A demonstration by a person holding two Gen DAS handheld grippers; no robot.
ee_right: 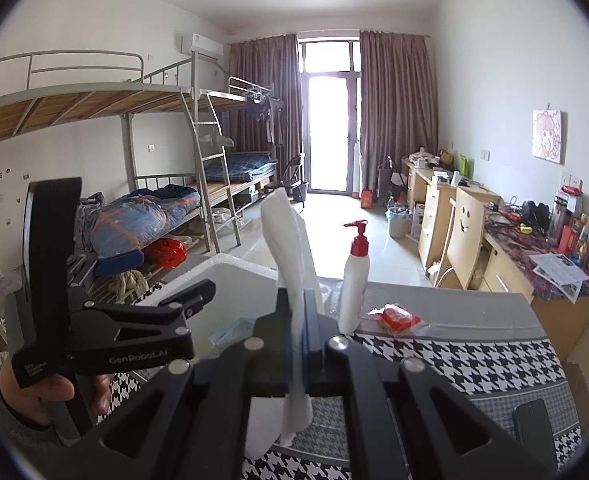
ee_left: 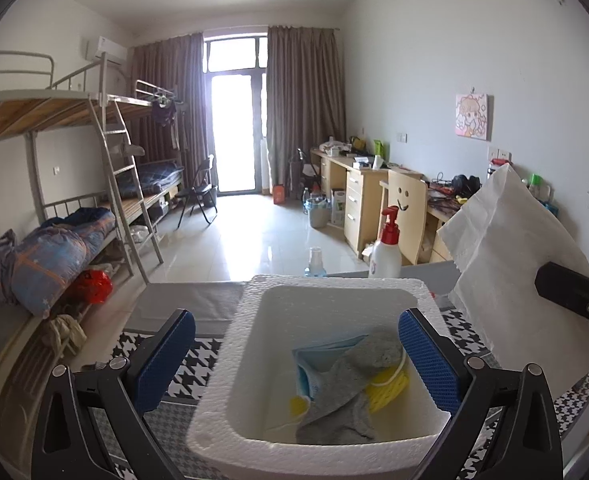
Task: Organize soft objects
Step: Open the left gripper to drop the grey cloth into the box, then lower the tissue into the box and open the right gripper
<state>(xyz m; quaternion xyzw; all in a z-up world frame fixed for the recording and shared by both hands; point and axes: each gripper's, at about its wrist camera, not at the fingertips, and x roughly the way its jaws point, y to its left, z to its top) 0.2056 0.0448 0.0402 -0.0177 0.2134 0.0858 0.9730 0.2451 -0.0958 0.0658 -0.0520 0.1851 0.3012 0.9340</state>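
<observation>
A white foam box (ee_left: 222, 400) stands on the houndstooth cloth (ee_left: 190, 368). Inside lie a grey sock (ee_left: 346, 392), a blue face mask (ee_left: 314, 364) and a yellow piece (ee_left: 386, 384). My left gripper (ee_left: 294, 356) is open and empty, its blue pads (ee_left: 162, 360) straddling the box's left wall and interior. My right gripper (ee_right: 297, 344) is shut on a white paper tissue (ee_right: 290, 240), held upright just right of the box (ee_right: 230, 280); the tissue also shows in the left wrist view (ee_left: 506, 248).
A white pump bottle with red top (ee_right: 356, 280) and a small clear spray bottle (ee_left: 315, 262) stand at the table's far edge. A red-orange packet (ee_right: 398, 318) and a dark phone (ee_right: 532, 420) lie on the cloth at right. Bunk beds left, desks right.
</observation>
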